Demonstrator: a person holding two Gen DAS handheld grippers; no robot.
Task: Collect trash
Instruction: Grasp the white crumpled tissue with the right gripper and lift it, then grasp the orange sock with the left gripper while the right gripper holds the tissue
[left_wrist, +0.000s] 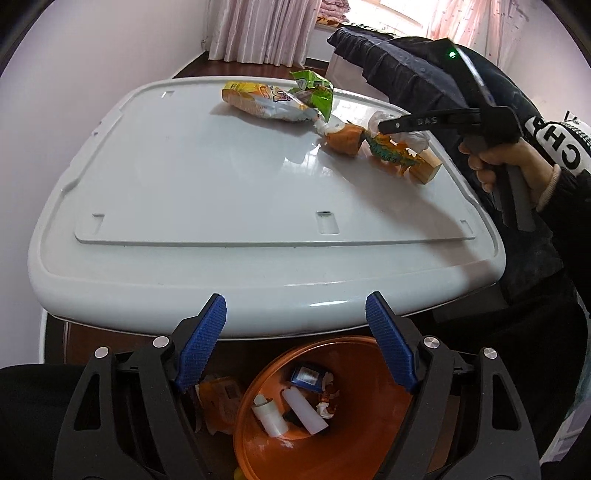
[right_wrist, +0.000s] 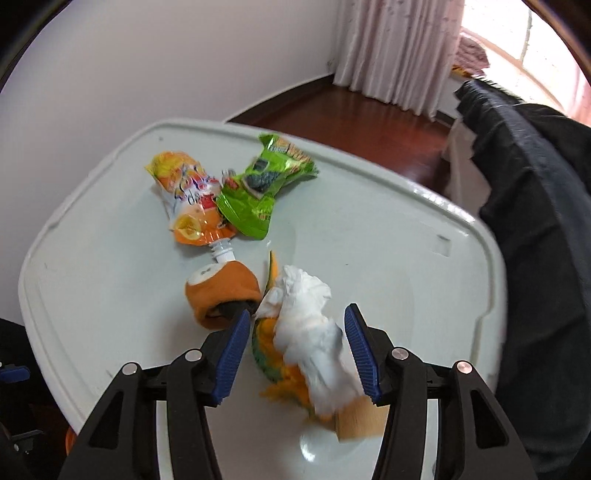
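My right gripper (right_wrist: 295, 328) is open over the white table (right_wrist: 92, 295), its blue pads on either side of a crumpled white tissue (right_wrist: 314, 332). The tissue lies on an orange-green toy dinosaur (right_wrist: 273, 350) beside a wooden block (right_wrist: 360, 419). An orange sock roll (right_wrist: 221, 295), an orange drink pouch (right_wrist: 188, 195) and a green snack wrapper (right_wrist: 258, 184) lie beyond. My left gripper (left_wrist: 295, 314) is open and empty above an orange bin (left_wrist: 369, 369) that holds trash. In the left wrist view the right gripper (left_wrist: 384, 127) reaches the tissue (left_wrist: 413, 138).
A dark jacket (right_wrist: 535, 221) hangs at the table's right edge. A wrapper (left_wrist: 218, 398) lies on the floor left of the bin. Pink curtains (right_wrist: 399, 48) and wooden floor (right_wrist: 369, 122) are behind the table.
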